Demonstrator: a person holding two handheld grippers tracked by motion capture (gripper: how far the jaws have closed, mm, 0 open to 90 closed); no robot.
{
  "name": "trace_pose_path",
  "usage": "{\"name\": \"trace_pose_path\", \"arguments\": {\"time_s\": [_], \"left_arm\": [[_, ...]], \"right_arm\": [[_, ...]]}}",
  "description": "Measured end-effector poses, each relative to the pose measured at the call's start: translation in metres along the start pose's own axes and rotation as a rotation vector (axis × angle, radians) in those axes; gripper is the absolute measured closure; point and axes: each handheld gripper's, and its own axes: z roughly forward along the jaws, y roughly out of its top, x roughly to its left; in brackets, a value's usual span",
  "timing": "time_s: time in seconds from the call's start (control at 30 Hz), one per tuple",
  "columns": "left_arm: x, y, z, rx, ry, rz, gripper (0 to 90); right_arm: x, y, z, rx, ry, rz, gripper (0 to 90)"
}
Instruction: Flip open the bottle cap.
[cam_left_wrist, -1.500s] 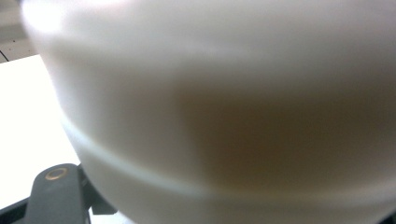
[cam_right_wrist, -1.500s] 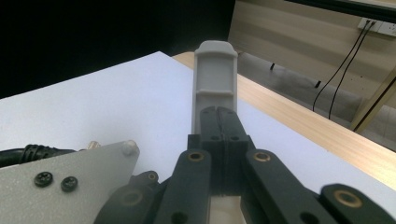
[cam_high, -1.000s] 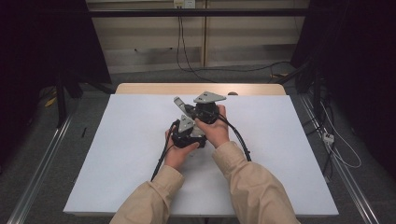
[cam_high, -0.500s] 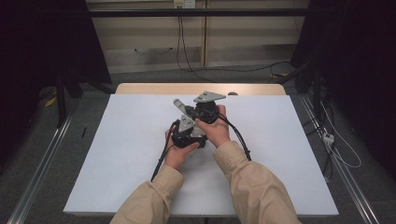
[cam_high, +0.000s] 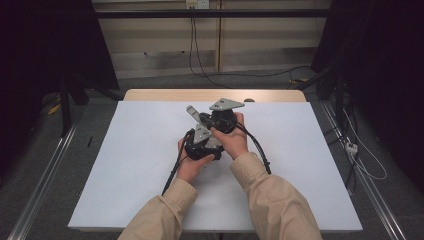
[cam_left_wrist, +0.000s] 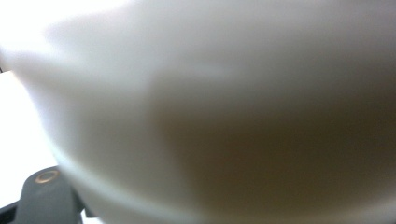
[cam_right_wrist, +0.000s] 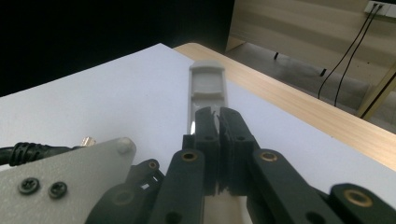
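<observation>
Both grippers are held close together over the middle of the white table (cam_high: 125, 165). The right gripper (cam_right_wrist: 217, 122) has its two black jaws pressed together, pointing toward the table's far left corner. A flat grey strip (cam_right_wrist: 206, 81) runs out past the jaw tips; I cannot tell whether it is gripped. In the high view that strip (cam_high: 192, 113) sticks out up-left of the right gripper (cam_high: 220, 120). The left gripper (cam_high: 200, 146) sits just in front of it, its jaws hidden by the hands. The left gripper view is a pale blur, with one black jaw link (cam_left_wrist: 46, 196) at the bottom left.
The left gripper's grey three-cornered plate (cam_right_wrist: 60, 182) lies close to the right jaws. Black cables (cam_high: 172, 172) trail from both grippers toward the person. A wooden table edge (cam_high: 210, 95) shows past the white sheet. Metal rails (cam_high: 40, 185) run along the floor beside the table.
</observation>
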Motion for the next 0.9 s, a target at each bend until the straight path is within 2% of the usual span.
{"name": "trace_pose_path", "arguments": {"time_s": [0.13, 0.37, 0.43, 0.6, 0.67, 0.8, 0.9], "left_arm": [[0.002, 0.0, -0.001, -0.005, -0.008, -0.026, 9.8], [0.007, -0.002, -0.005, 0.02, -0.014, -0.075, 8.3], [0.008, -0.002, -0.007, 0.025, -0.007, -0.066, 8.3], [0.008, -0.003, -0.015, 0.037, -0.008, -0.056, 7.3], [0.008, -0.004, -0.019, 0.039, -0.03, -0.07, 6.5], [0.009, -0.008, -0.03, 0.05, -0.038, -0.055, 6.0], [0.008, -0.01, -0.036, 0.071, -0.062, -0.044, 5.9]], "right_arm": [[-0.003, -0.002, -0.007, -0.013, -0.007, 0.008, 81.1], [-0.006, -0.004, -0.022, -0.032, -0.031, 0.024, 61.7], [-0.006, -0.005, -0.027, -0.035, -0.037, 0.028, 54.8], [-0.006, -0.009, -0.038, -0.036, -0.04, 0.036, 44.1], [-0.007, -0.013, -0.043, -0.043, -0.043, 0.042, 38.9], [-0.009, -0.02, -0.052, -0.044, -0.042, 0.055, 31.5], [-0.011, -0.027, -0.06, -0.045, -0.037, 0.069, 27.3]]}}
